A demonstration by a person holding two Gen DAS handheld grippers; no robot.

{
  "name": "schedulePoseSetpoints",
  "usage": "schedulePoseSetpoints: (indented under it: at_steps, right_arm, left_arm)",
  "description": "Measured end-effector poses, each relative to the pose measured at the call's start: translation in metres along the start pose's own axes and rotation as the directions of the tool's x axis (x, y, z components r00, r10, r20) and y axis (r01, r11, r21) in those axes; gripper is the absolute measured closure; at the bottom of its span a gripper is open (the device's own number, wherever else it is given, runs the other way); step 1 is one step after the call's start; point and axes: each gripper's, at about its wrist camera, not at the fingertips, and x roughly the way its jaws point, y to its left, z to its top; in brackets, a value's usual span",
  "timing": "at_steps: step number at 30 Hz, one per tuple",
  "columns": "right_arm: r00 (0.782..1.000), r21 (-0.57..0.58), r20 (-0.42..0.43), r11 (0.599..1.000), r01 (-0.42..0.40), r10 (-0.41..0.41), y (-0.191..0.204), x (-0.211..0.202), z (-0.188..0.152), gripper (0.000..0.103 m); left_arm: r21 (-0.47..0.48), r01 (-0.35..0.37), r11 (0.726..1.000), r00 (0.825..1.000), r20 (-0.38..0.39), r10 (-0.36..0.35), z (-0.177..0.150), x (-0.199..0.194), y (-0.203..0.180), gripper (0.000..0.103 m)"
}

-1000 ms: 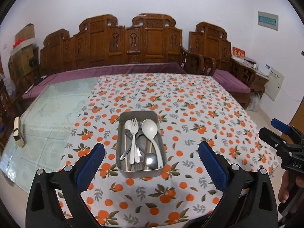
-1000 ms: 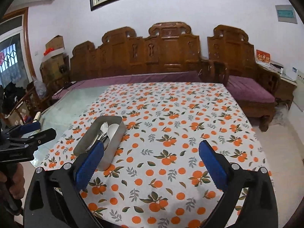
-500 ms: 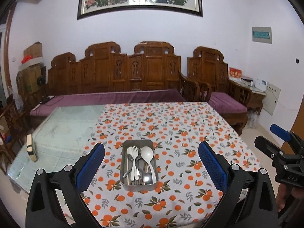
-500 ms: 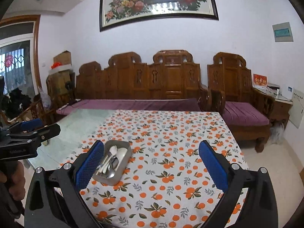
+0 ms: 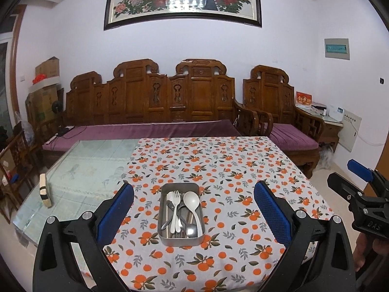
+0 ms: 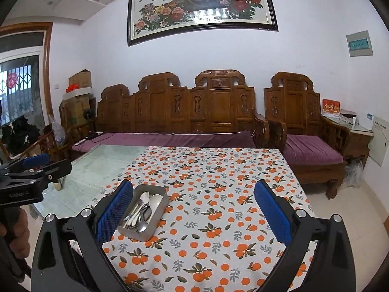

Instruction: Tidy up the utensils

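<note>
Orange-print tablecloth (image 5: 231, 170) is being surveyed — utensils (image 5: 181, 211) are all lying in the metal tray (image 5: 163, 209); both grippers (image 5: 193, 209) (image 6: 193, 209) are being held wide, empty.

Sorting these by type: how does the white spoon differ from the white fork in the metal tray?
The white plastic spoon has a broad rounded bowl; the white plastic fork ends in narrow tines. The spoon lies right of the fork. Both lie lengthwise, heads away, in the rectangular metal tray.

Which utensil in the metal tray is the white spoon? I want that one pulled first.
The white spoon lies at the right side of the metal tray, bowl at the far end, beside the white fork; the other pieces are metal.
</note>
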Motion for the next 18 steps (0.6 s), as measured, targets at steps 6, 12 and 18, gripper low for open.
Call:
schedulePoseSetpoints:
  at_steps: [6,12,18]
  right_arm:
    - [1.000,-0.002,0.000,1.000,-0.005,0.005,0.0031,-0.0007,0.0001,0.003]
    - [1.000,0.000,0.005,1.000,-0.006,0.006,0.0036,-0.0021,0.0010,0.003]
    - [1.000,-0.001,0.006,1.000,-0.006,0.006,0.0052,-0.0023,0.0017,0.003]
  left_arm:
    - [0.003,-0.006,1.000,1.000,0.008,0.006,-0.0018,-0.0016,0.0008,0.008]
    - [0.006,-0.006,1.000,1.000,0.007,0.006,-0.0039,-0.0044,0.0005,0.008]
    - [0.010,-0.005,1.000,1.000,0.009,0.004,-0.0035,-0.0048,-0.0003,0.008]
